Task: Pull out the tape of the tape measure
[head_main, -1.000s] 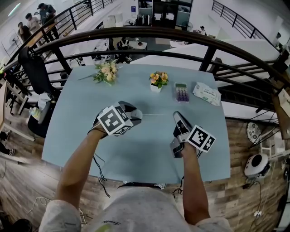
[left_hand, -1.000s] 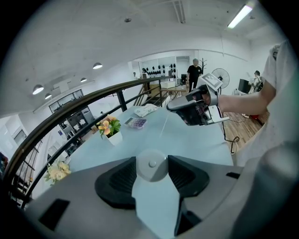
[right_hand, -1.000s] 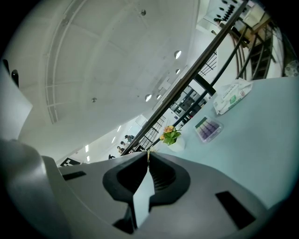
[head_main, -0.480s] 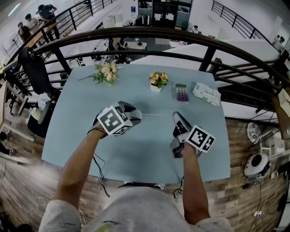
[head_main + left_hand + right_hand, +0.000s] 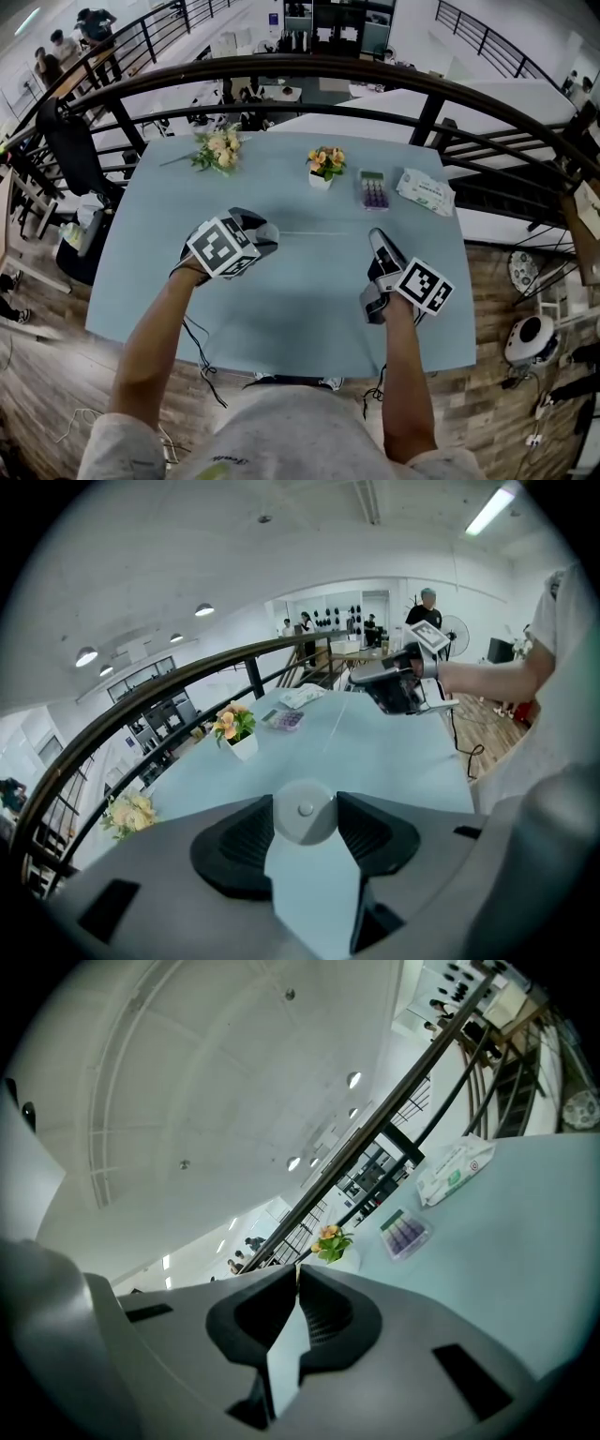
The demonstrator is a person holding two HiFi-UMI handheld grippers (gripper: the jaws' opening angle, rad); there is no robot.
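Tape measure (image 5: 305, 810), a round white case with a small stud at its middle, sits between the black pads of my left claw (image 5: 262, 232), and both pads press on its sides, so that claw stands fairly wide but full. I hold it low over the pale blue table (image 5: 281, 319), angled downward, left of centre. From the case the tape (image 5: 335, 726) runs out as a thin pale line above the tabletop toward my right claw (image 5: 378, 236), which is held level on the right side. Its jaws are closed almost flat together, with only the thin strip of tape caught at the tips.

Toward the far edge of the table stands a small white pot (image 5: 321, 182), upright, with orange and yellow flowers (image 5: 328, 159) and green leaves in it. To its left, well apart, a loose bunch of pale flowers (image 5: 217, 148) lies on its side on the table, in no holder. Just right of the pot lies a calculator (image 5: 373, 191) with purple keys, and beyond it a flat pack of wipes (image 5: 425, 192), closed, so I cannot see what is inside.
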